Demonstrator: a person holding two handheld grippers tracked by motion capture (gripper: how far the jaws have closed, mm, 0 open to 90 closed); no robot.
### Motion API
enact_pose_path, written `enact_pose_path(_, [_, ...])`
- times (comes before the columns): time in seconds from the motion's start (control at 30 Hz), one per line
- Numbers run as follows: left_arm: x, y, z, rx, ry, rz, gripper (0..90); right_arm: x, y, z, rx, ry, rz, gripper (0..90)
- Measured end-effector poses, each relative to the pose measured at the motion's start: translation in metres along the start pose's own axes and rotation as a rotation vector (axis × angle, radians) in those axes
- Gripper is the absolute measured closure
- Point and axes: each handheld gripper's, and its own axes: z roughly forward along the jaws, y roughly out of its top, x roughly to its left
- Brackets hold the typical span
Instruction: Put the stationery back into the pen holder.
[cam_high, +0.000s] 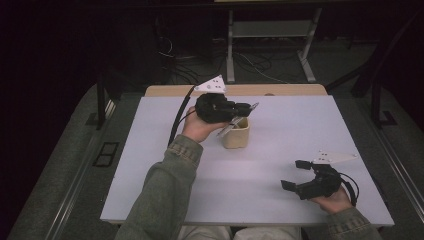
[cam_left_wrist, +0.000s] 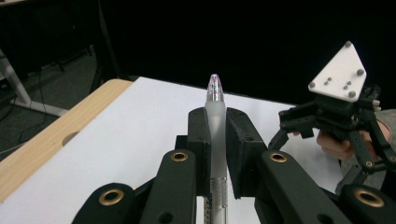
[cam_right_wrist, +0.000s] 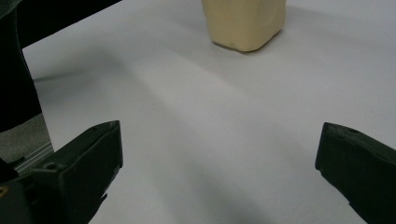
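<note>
Lab: floor cables (cam_high: 250, 62), test table (cam_high: 300, 125)

The pen's (cam_left_wrist: 216, 140) lower end ran off the left gripper view's bottom edge, and the cup (cam_right_wrist: 244, 22) was cut off at the right gripper view's top (its rim unseen there).

A white rectangular tabletop (cam_high: 150, 165) with a light wooden far edge (cam_high: 280, 90) stands before tangled dark floor cables (cam_high: 200, 65) and a grey metal frame (cam_high: 272, 45).
</note>
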Motion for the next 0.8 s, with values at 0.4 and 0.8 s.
enact_pose_path(0.4, [0.013,0.009,0.008,-0.046,0.029,-0.014,79.4,0.000,0.000,0.000,-0.004,0.001,-0.002,0.4])
enact_pose_path(0.8, [0.031,-0.001,0.023,-0.148,0.071,-0.067,79.5,0.000,0.000,0.000,-0.008,0.008,0.000,0.4])
